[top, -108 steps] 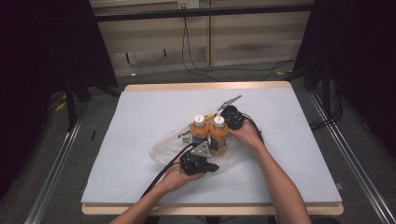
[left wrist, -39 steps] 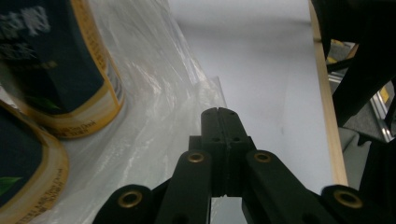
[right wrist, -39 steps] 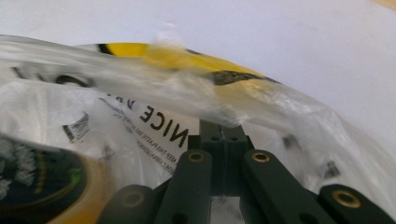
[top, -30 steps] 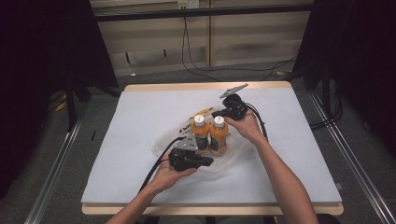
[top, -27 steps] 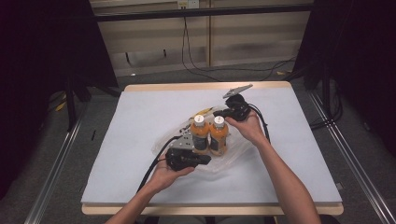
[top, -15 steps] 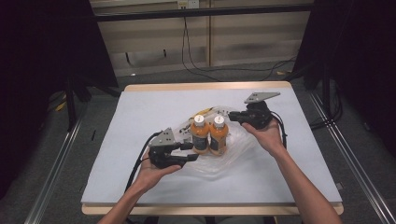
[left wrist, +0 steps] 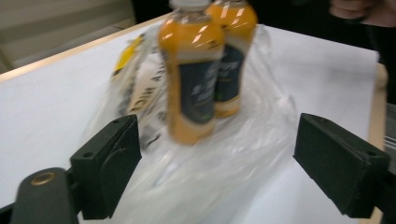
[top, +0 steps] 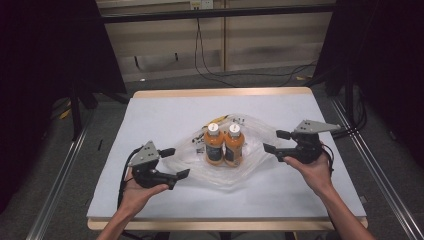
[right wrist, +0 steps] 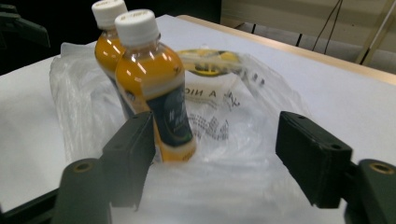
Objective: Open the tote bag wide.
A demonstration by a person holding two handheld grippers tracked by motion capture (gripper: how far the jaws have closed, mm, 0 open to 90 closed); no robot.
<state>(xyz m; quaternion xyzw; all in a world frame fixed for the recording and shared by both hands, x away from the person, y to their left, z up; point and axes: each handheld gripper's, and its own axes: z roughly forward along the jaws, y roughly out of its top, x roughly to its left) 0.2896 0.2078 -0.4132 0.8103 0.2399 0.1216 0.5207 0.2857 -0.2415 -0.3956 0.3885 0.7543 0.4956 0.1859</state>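
Bottles [top: 224,143] — two orange ones, white-capped, upright and touching — stand mid-tabletop [top: 150,115] on a flattened clear plastic bag [top: 255,165]. I judge the release step done. My left tongs [top: 174,162] and right tongs [top: 272,141] have just been opening and now stand spread, nothing between them, flanking the bag. Next move, if bagging, calls for regripping the film's edges — both hands held low, tongs pointing inward.

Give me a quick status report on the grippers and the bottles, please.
Left gripper and right gripper just opened, nothing between fingers. Two orange bottles upright on clear plastic bag. Nothing in the way.
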